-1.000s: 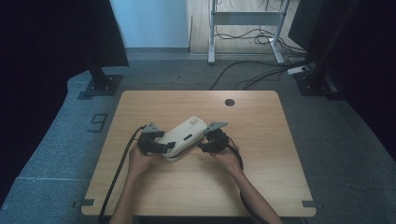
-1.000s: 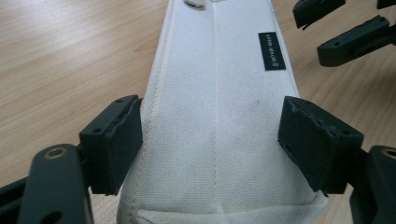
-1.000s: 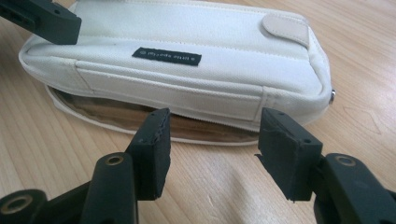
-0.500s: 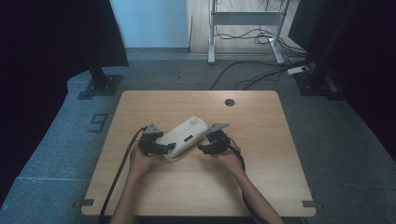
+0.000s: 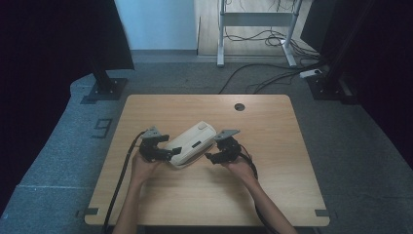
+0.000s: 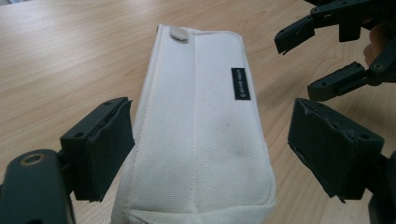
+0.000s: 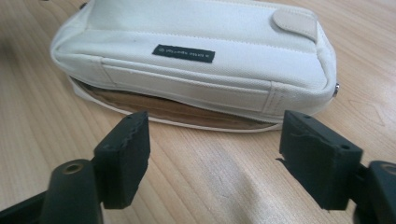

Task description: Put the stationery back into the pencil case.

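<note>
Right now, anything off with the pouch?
The pouch lies skewed on the table. Its long side gapes, tan lining showing. Both grippers, left and right, have just been opening; neither holds it.

pouch label (image 6: 240, 83): print too small to read
pouch near end (image 6: 196, 212): cut off by the bottom edge in the left gripper view
pouch underside (image 7: 177, 112): hidden against the surface (image 7: 42, 130), tan lining only glimpsed
left tool (image 5: 170, 153): tips hidden against the pouch from above
forearms: cut off at the surface's near edge
</note>
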A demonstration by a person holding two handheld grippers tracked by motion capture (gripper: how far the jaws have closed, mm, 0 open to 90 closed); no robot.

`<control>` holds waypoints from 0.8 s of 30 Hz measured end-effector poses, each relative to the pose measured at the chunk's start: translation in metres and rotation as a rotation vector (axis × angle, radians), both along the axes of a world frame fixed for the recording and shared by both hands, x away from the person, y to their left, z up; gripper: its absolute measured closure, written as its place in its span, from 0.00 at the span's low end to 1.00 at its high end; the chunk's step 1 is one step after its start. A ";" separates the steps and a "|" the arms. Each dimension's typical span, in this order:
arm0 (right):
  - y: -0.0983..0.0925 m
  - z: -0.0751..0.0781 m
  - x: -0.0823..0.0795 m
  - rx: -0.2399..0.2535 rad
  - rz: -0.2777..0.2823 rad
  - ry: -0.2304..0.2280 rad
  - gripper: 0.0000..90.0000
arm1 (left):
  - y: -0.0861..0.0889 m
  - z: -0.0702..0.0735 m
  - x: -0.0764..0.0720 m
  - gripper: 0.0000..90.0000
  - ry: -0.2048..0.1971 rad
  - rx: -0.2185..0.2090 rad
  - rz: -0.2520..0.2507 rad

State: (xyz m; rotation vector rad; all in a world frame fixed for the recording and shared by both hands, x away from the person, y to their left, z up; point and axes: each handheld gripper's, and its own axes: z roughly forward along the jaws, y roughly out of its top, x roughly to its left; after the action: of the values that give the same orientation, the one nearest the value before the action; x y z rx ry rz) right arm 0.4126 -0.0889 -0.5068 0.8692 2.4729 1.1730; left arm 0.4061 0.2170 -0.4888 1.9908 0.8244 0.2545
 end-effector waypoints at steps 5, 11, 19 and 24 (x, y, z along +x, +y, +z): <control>-0.002 0.005 -0.006 0.012 0.005 0.007 0.18 | 0.000 0.004 -0.005 0.15 -0.011 0.005 -0.014; -0.007 0.009 -0.014 0.014 0.011 0.010 0.15 | -0.003 0.002 -0.011 0.11 -0.015 0.059 -0.019; -0.023 0.012 -0.023 0.032 0.001 0.014 0.11 | -0.005 -0.005 -0.020 0.05 -0.005 0.134 -0.026; -0.037 0.014 -0.029 0.025 -0.018 0.022 0.07 | -0.003 -0.001 -0.026 0.05 -0.007 0.121 -0.035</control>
State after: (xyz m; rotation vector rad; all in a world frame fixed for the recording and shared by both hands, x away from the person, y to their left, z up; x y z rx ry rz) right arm 0.3831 -0.1256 -0.4925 0.9145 2.4674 1.1970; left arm 0.3805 0.2141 -0.4901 2.1136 0.7851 0.2977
